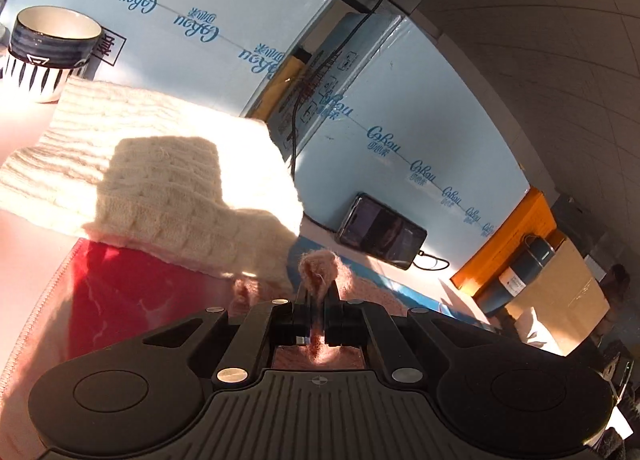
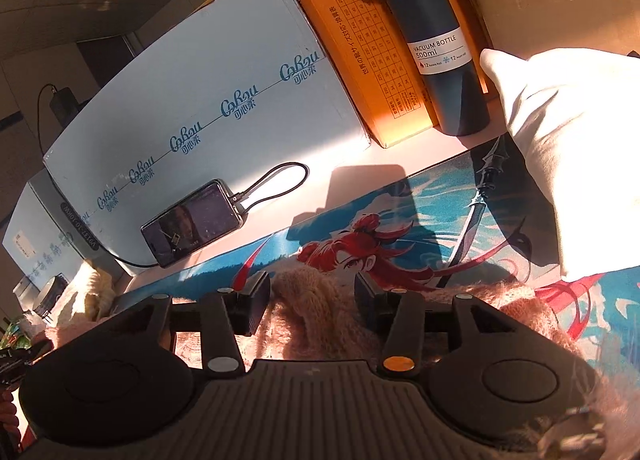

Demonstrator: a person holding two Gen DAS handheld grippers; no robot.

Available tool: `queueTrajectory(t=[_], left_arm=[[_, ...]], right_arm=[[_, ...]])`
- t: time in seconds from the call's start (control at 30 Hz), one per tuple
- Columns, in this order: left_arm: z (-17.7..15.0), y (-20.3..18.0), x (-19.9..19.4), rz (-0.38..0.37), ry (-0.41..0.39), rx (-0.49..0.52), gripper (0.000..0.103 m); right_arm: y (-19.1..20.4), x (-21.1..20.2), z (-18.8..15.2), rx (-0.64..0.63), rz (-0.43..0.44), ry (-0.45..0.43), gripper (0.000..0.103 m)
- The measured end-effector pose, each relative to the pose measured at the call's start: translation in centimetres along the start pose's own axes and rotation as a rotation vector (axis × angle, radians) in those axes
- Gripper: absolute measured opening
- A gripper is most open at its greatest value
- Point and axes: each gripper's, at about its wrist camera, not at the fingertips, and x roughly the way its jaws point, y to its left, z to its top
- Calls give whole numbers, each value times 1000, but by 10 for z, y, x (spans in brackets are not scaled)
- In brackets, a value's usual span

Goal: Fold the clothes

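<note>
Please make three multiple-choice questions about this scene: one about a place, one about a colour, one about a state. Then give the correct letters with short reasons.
1. Where does the vacuum bottle stand?
A. against the orange box
B. on the phone
C. inside the mug

2. What colour is the knit held by the left gripper?
A. green
B. pink
C. black

3. How is the right gripper?
A. shut on cloth
B. open
C. out of view

Answers: 1 A, the bottle leans on the box face. 2 B, a pink knit tuft sticks out between the fingers. 3 B, its fingers stand apart over the knit.

Your left gripper [image 1: 318, 302] pinches a fold of pink knit [image 1: 320, 268]. A cream sweater [image 1: 160, 164] lies folded just beyond it.
</note>
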Motion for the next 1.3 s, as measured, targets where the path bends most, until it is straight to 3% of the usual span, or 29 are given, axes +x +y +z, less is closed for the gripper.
queueTrajectory(t=[0.1, 0.17, 0.2, 0.23, 0.37, 0.43, 0.47, 0.5, 0.53, 0.6, 0.73, 0.87, 1.13, 1.23, 1.27, 1.3], left_arm=[[-2, -5, 6, 45, 18, 37, 11], [-4, -13, 2, 82, -23, 75, 40], [-4, -16, -1, 116, -44, 84, 70], [-6, -18, -2, 147, -59, 87, 78], [-13, -24, 19, 196, 20, 120, 78], [-20, -36, 27, 199, 48, 214, 75], [-23, -41, 29, 157, 66, 251, 72], [-26, -45, 32, 128, 85, 276, 53], [-29, -49, 35, 105, 104, 300, 27], [-31, -54, 33, 83, 99, 334, 18], [-21, -58, 18, 129, -8, 318, 18], [-11, -76, 16, 204, -59, 359, 18], [-31, -157, 24, -145, -33, 368, 19], [-47, -176, 42, -156, 20, 368, 22], [-50, -176, 46, -175, 32, 338, 26], [-53, -175, 48, -200, 43, 303, 41]], right_arm=[[8, -10, -5, -4, -72, -73, 58], [13, -22, -10, 3, -120, -171, 73], [14, -29, -14, 15, -131, -226, 75], [15, -35, -18, 32, -133, -267, 78], [9, -44, -26, 96, -86, -329, 79], [6, -45, -28, 109, -69, -333, 79], [6, -45, -29, 112, -63, -333, 79], [5, -45, -29, 115, -57, -333, 79], [4, -45, -30, 118, -50, -333, 79], [3, -45, -31, 125, -38, -334, 79], [0, -46, -33, 137, -13, -335, 79], [-2, -47, -35, 149, 11, -336, 79], [-6, -48, -37, 173, 51, -328, 79], [-7, -48, -37, 178, 58, -327, 79], [-7, -49, -37, 179, 60, -326, 79], [-7, -49, -37, 180, 62, -326, 79]])
